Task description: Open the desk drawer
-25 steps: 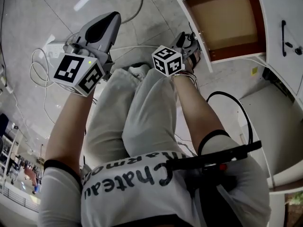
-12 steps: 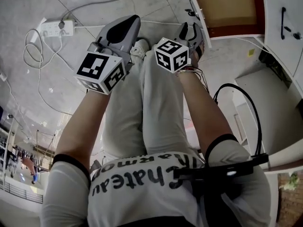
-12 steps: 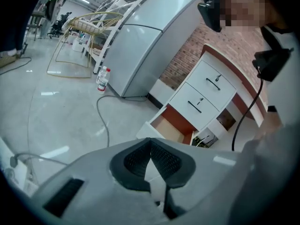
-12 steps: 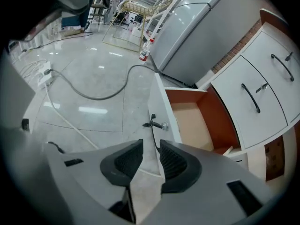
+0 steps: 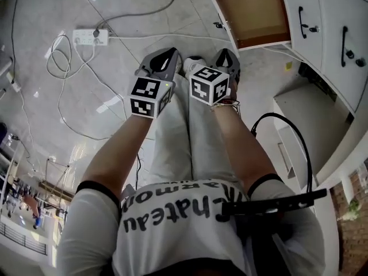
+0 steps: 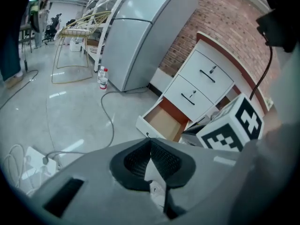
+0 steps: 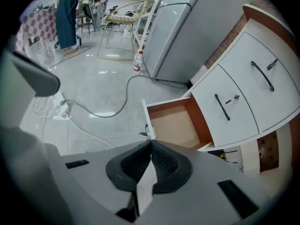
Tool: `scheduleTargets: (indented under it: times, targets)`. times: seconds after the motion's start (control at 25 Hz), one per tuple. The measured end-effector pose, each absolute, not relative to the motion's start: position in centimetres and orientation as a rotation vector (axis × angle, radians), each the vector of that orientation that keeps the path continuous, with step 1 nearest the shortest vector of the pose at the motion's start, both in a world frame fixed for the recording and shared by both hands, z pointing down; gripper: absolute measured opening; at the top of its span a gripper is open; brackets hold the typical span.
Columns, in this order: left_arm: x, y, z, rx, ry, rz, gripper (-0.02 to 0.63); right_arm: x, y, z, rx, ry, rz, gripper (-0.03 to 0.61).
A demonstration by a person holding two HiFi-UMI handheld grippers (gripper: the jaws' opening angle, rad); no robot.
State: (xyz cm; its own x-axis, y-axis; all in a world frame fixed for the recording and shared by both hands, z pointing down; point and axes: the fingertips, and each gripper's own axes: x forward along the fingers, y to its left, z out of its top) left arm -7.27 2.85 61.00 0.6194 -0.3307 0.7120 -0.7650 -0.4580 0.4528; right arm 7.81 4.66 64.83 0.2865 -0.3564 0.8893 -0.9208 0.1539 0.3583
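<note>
The bottom drawer of the white desk stands pulled out, its brown inside empty; it also shows in the left gripper view and the right gripper view. A small dark handle sits on its white front. My right gripper hangs above the person's legs, clear of the drawer. Its jaws have just closed and meet at the tip with nothing between them. My left gripper is beside it, also shut and empty.
Two closed upper drawers with black handles sit above the open one. A power strip and loose cables lie on the tiled floor at left. A grey cabinet, bottles and a wire chair stand further off.
The right gripper has left the drawer front, risen and shut its jaws. The left gripper moved right, next to it. The drawer stays open.
</note>
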Motion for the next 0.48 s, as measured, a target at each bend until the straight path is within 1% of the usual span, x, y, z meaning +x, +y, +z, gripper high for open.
scheduleTargets:
  times: [0.28, 0.48]
  targets:
    - [-7.3, 1.8, 51.6, 2.03, -0.941, 0.665, 0.014, 6.1, 1.6, 54.2, 1.442, -1.452, 0.759, 0.014]
    - [-7.7, -3.8, 43.7, 2.088, -1.076, 0.595, 0.014, 6.7, -3.2, 46.5, 1.575, -1.53, 0.85, 0.014]
